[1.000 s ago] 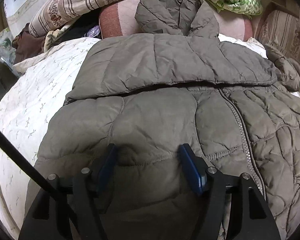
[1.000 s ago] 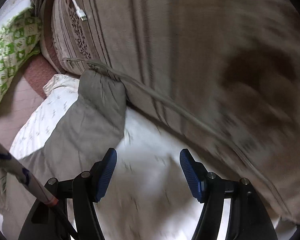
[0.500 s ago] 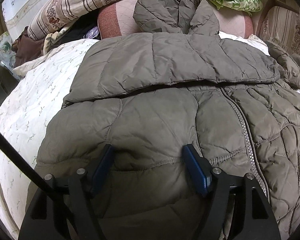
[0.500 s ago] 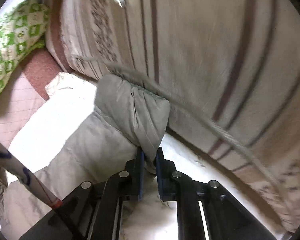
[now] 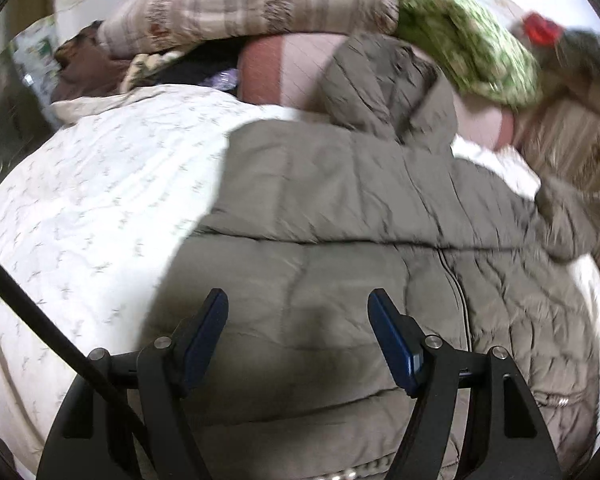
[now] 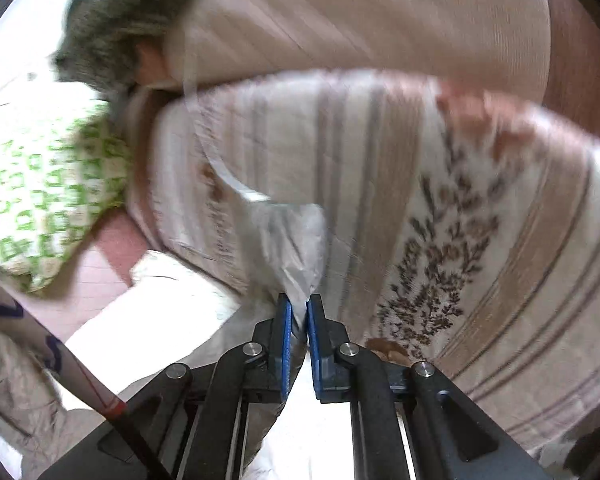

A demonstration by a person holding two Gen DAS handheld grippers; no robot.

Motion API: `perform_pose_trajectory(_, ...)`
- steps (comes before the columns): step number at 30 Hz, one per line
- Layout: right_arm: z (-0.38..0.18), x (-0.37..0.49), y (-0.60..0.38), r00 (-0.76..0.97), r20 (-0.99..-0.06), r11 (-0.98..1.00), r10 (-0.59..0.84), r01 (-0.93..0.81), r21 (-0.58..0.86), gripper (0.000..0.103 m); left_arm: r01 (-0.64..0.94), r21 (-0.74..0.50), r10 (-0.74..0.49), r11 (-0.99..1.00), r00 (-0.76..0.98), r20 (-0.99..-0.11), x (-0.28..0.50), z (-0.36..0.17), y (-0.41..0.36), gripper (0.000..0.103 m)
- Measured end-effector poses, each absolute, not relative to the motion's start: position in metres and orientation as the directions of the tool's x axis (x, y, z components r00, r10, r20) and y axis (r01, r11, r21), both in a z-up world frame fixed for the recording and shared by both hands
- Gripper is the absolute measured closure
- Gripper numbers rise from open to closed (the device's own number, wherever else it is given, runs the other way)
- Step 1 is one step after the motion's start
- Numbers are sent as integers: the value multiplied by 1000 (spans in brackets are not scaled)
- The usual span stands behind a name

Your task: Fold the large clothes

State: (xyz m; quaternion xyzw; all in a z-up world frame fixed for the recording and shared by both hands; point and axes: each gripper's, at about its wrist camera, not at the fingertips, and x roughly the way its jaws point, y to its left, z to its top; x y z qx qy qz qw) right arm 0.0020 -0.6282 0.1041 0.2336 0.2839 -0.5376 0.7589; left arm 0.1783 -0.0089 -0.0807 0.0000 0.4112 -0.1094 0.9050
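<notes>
Between the nearly closed pads of the right gripper (image 6: 298, 306) a pale, blurred fold of the jacket's sleeve (image 6: 290, 240) is pinched, with a striped floral quilt (image 6: 440, 208) close behind it and a green-patterned blanket (image 6: 32, 208) off to its left. The left gripper (image 5: 298, 314) is held spread and empty just above the olive puffer jacket (image 5: 340, 280), which is spread on the white bedspread (image 5: 100, 208) ahead of it. One sleeve appears already laid across the chest; the other sleeve and the body folds are judged still to be done. The whole garment with its hood (image 5: 384, 80) is shown only by the left view, the pinch only by the right.
</notes>
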Motion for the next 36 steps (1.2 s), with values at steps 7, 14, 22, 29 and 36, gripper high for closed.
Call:
perform_pose_trajectory(7, 146, 62, -524, 451, -642, 546, -619, 836, 61, 95, 109, -112, -157, 988, 671, -725, 182, -64, 31, 31)
perform_pose_trajectory(14, 129, 152, -381, 613, -682, 800, -399, 597, 69, 94, -9, -123, -78, 992, 726, -683, 188, -46, 75, 31)
perform_pose_trajectory(22, 29, 238, -224, 620, -783, 940, -53, 295, 170, 94, -130, -158, -15, 979, 725, -689, 204, -44, 123, 31)
perform_pose_trajectory(29, -67, 273, -143, 476, -876, 965, 80, 182, 187, 89, -177, -148, 28, 973, 727, -686, 212, -43, 137, 31)
perform_pose_trajectory(36, -82, 263, -111, 447, -890, 991, 89, 48, 123, 46, -165, -153, 12, 974, 718, -696, 216, -45, 134, 31)
